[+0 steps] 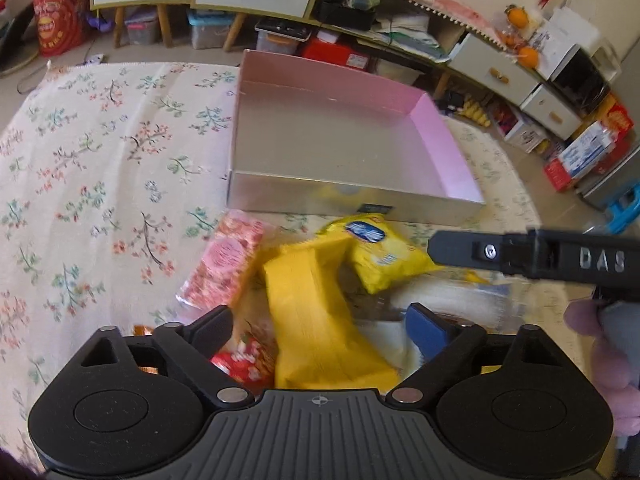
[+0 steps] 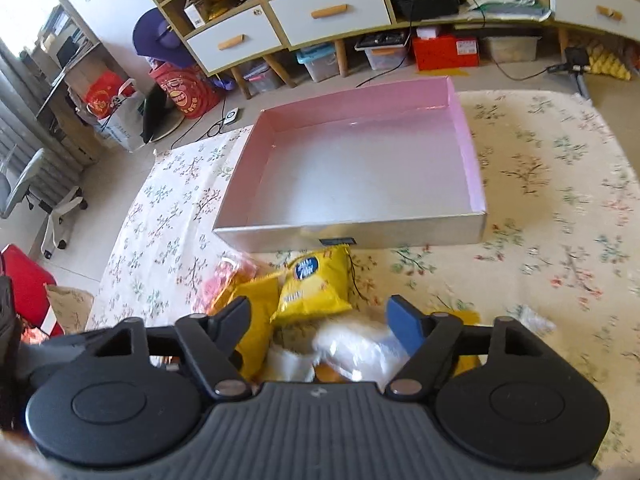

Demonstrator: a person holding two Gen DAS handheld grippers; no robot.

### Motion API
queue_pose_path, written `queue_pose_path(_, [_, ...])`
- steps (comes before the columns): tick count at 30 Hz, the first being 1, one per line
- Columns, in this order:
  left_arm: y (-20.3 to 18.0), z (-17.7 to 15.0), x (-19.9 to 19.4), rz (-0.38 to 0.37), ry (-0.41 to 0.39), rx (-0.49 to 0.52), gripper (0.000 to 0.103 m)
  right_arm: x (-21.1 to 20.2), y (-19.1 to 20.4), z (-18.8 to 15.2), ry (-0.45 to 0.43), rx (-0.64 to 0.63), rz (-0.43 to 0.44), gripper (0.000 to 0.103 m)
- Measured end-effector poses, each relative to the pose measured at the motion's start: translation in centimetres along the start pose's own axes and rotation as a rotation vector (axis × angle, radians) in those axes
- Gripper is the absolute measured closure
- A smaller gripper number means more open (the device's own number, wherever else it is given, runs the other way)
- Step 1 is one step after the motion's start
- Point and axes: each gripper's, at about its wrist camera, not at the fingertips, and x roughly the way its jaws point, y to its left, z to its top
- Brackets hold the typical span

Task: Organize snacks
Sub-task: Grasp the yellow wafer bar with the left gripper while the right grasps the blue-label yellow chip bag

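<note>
Between my left gripper's (image 1: 320,320) spread, empty fingers lies the yellow snack packet (image 1: 320,320), long axis running near-to-far toward the pink box (image 1: 452,148). My right gripper (image 2: 320,316), also spread wide, hovers above the clear bag (image 2: 356,344).

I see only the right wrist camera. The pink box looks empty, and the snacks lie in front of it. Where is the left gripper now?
Observer: The left gripper is open over the pile, and the long yellow pack lies between its fingers.
Operator: Is something hidden from me near it?
Observer: Yes. A red packet lies under its left finger, next to that yellow pack.
Operator: How does my gripper look from there?
Observer: One finger of the right gripper comes in from the right. Its tip is over the corner of the yellow bag with the blue logo.
</note>
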Motion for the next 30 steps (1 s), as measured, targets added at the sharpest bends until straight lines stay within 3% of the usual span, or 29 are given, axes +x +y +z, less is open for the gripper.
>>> queue_pose_path(4, [0.7,0.1,1.5,-0.007,0.045,-0.008,0.034,1.9,0.0,0.8,0.034,0.036,-0.001,0.041])
queue_pose_path(13, [1.6,0.2,3.4,-0.049,0.096,-0.054,0.053,4.8,1.2,0.7,0.086,0.025,-0.014,0.051])
queue_pose_path(25, [1.8,-0.2,2.7,0.024,0.071,-0.041,0.062,5.9,1.9,0.4,0.066,-0.012,-0.077,0.049])
queue_pose_path(26, [1.9,-0.2,2.6,0.025,0.068,-0.039,0.062,6.0,2.1,0.3,0.064,-0.019,-0.084,0.052])
queue_pose_path(27, [2.0,-0.3,2.6,0.019,0.071,-0.042,0.062,6.1,2.2,0.3,0.061,-0.027,-0.091,0.061])
queue_pose_path(30, [2.2,-0.4,2.5,0.013,0.071,-0.047,0.063,6.0,2.3,0.2,0.058,-0.038,-0.086,0.07])
